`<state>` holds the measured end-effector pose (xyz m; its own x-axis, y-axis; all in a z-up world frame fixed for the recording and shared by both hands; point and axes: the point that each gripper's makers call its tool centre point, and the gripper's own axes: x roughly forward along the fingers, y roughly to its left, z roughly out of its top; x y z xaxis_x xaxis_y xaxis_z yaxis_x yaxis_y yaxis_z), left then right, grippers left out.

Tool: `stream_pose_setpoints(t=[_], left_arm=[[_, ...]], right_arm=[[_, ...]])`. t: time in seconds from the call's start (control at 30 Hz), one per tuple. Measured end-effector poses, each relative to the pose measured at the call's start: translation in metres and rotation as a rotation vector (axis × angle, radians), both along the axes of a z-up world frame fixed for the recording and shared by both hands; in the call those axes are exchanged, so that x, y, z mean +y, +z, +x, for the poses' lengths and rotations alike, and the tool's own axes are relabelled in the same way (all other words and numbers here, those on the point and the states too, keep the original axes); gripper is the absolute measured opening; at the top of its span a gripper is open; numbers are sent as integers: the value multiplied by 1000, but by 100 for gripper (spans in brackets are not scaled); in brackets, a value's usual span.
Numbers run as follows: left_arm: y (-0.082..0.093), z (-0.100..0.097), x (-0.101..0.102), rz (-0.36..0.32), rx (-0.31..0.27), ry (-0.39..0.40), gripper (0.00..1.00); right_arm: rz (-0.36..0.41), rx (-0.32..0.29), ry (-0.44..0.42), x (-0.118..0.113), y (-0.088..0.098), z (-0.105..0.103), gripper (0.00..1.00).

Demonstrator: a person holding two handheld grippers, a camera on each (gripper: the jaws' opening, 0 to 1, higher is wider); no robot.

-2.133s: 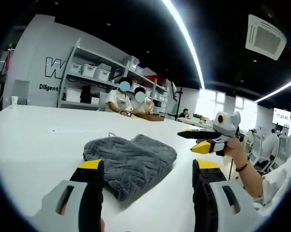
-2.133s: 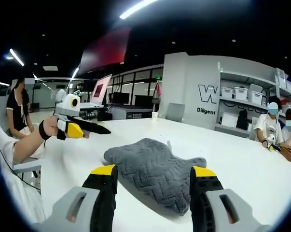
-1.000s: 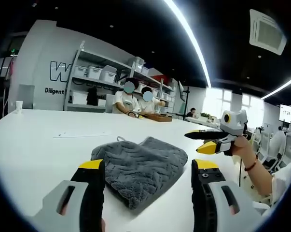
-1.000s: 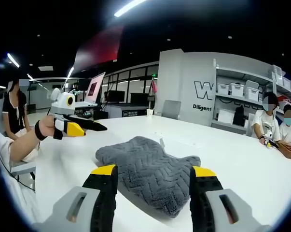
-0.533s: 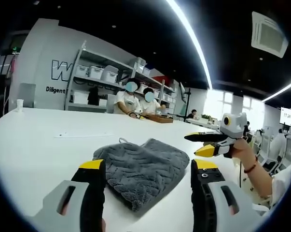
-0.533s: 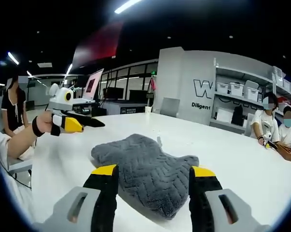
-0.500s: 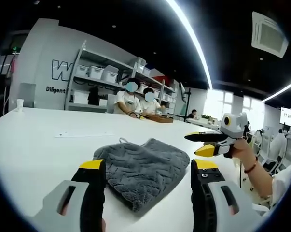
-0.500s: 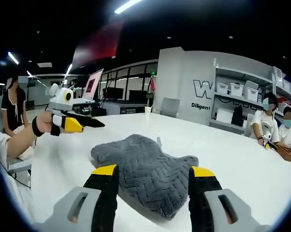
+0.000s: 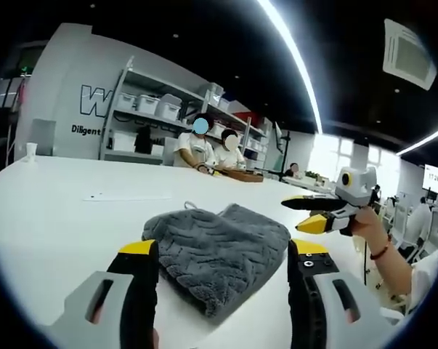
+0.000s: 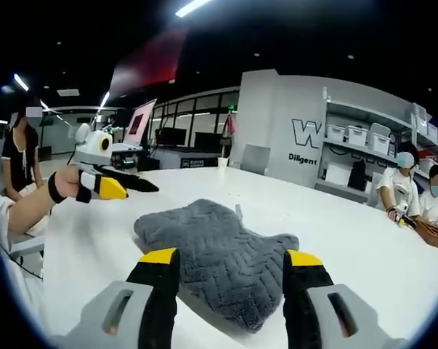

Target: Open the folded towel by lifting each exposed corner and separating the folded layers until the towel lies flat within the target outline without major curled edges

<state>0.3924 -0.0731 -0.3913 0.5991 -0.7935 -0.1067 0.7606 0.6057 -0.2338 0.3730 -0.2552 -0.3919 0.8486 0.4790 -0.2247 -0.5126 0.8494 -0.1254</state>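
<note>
A wide white surface (image 9: 44,211) is stretching through an office with shelves behind. The grey towel (image 9: 219,247) is lying on it, folded and bunched, so no unfolding is showing yet; every corner is waiting. The left tongs (image 9: 219,251) and the right tongs (image 10: 222,258) are both hovering wide open before it, holding nothing.

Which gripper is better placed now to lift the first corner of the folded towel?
Probably right: the towel corner lies between the open right gripper. The left gripper is similarly close, so the margin is small.
</note>
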Motion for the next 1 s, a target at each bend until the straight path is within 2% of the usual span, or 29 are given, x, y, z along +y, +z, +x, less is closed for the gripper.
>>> stream_pose_setpoints(t=[0.33, 0.47, 0.57, 0.87, 1.0], left_arm=[[-4, 6, -3, 0, 14, 4, 70], [-6, 15, 0, 14, 7, 35, 70], [-4, 17, 0, -13, 15, 40, 69], [-14, 21, -1, -3, 35, 49, 68], [-15, 23, -4, -28, 59, 44, 68]], right_arm=[[8, 4, -19, -4, -1, 6, 55], [16, 0, -22, -4, 0, 9, 55], [19, 9, -40, -7, -3, 13, 54], [55, 17, -63, -11, -5, 16, 54], [66, 34, -79, -15, -9, 19, 53]])
